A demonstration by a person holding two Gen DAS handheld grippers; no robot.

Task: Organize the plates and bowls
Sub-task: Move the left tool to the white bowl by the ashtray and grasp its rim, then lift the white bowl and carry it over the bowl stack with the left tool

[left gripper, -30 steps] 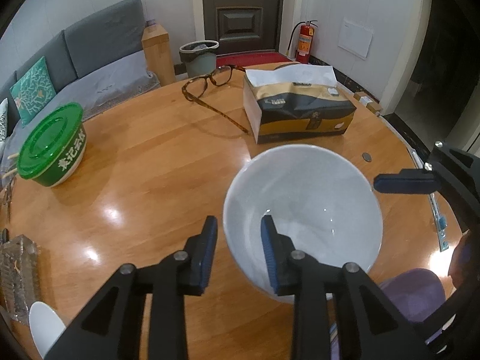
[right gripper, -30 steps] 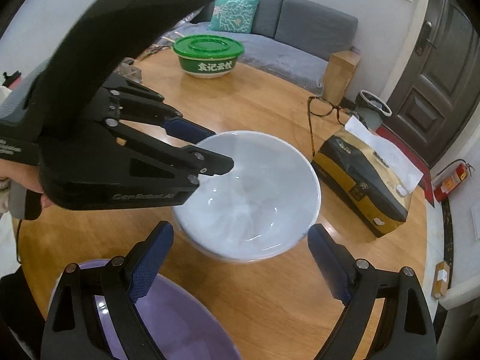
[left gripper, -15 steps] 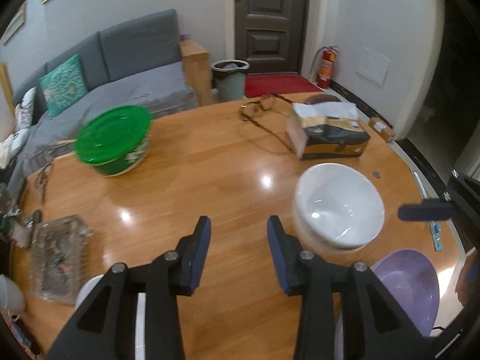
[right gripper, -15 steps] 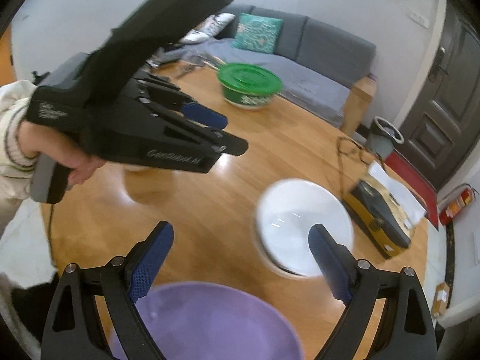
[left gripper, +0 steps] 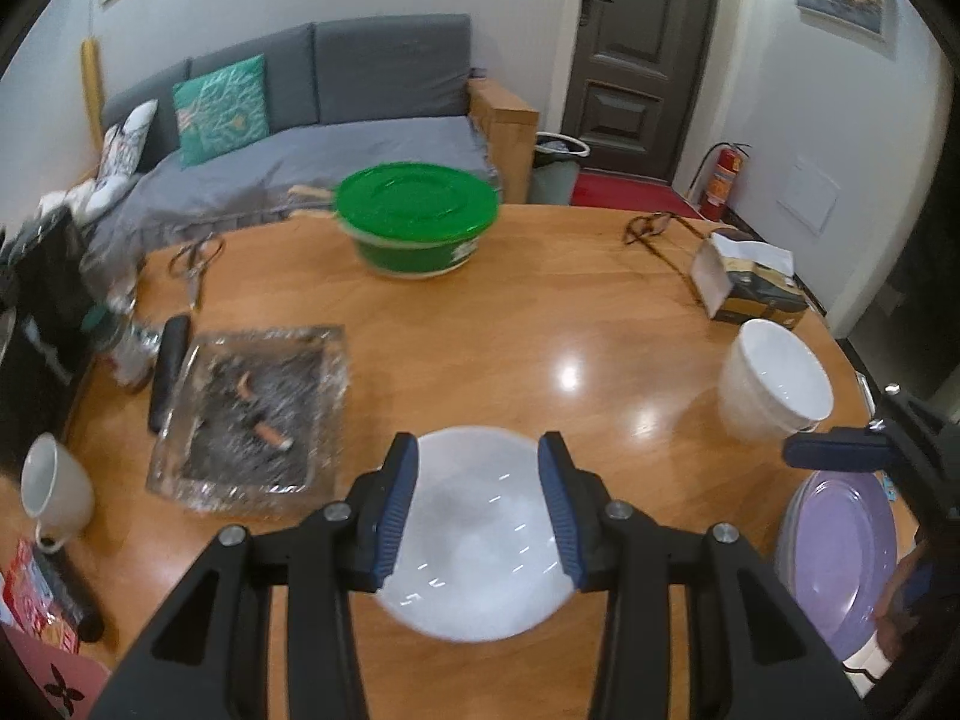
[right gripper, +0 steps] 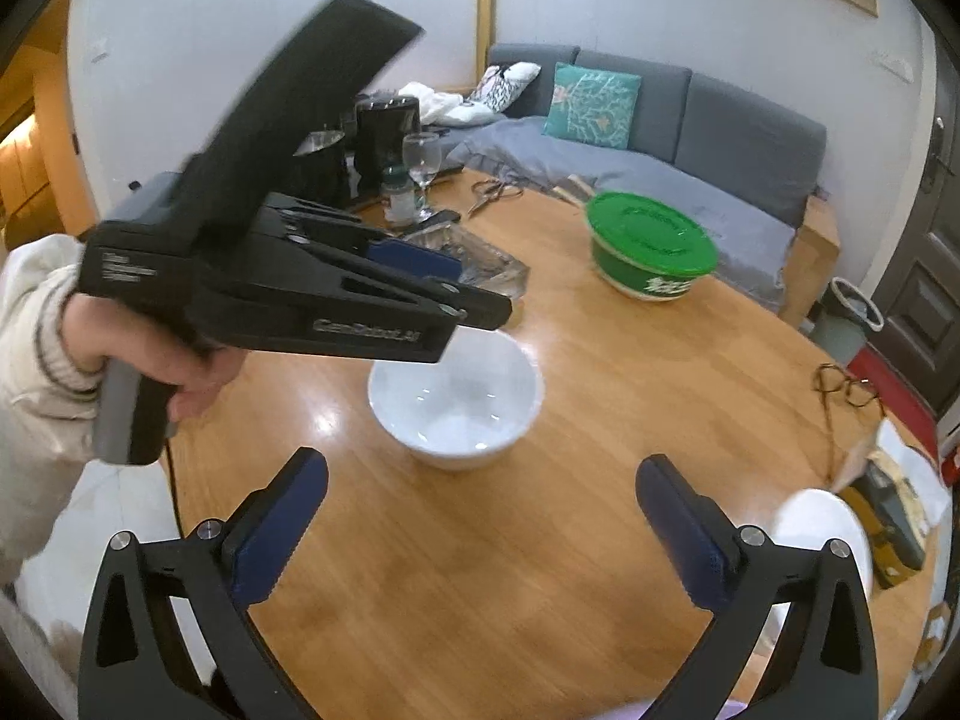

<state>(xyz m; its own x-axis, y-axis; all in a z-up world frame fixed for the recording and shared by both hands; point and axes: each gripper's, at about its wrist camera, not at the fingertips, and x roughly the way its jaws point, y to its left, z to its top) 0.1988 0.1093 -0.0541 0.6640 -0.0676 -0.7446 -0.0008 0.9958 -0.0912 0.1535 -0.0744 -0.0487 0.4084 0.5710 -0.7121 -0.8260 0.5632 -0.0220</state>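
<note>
A white bowl [left gripper: 474, 534] sits on the round wooden table [left gripper: 480, 348], right under my left gripper [left gripper: 477, 507]. The left gripper is open, hovering above the bowl with nothing between its pads. The same bowl shows in the right wrist view [right gripper: 456, 402], below the left gripper's body [right gripper: 288, 294]. A second white bowl [left gripper: 774, 384] stands at the right, near the tissue box; it shows blurred in the right wrist view [right gripper: 822, 534]. A purple plate [left gripper: 840, 552] lies at the table's right edge. My right gripper [right gripper: 480, 528] is wide open and empty above bare table.
A green lidded bowl [left gripper: 417, 225] stands at the back. A glass ashtray [left gripper: 252, 414], a white mug [left gripper: 57, 495], a tissue box [left gripper: 747, 282], glasses [left gripper: 651, 228], scissors [left gripper: 195, 258], a wine glass [right gripper: 421, 168] and black appliances [right gripper: 372, 138] are around the table.
My left gripper let go of the first bowl, swung left across the table and opened wider, now over another white bowl. My right gripper pulled back and turned left, still open.
</note>
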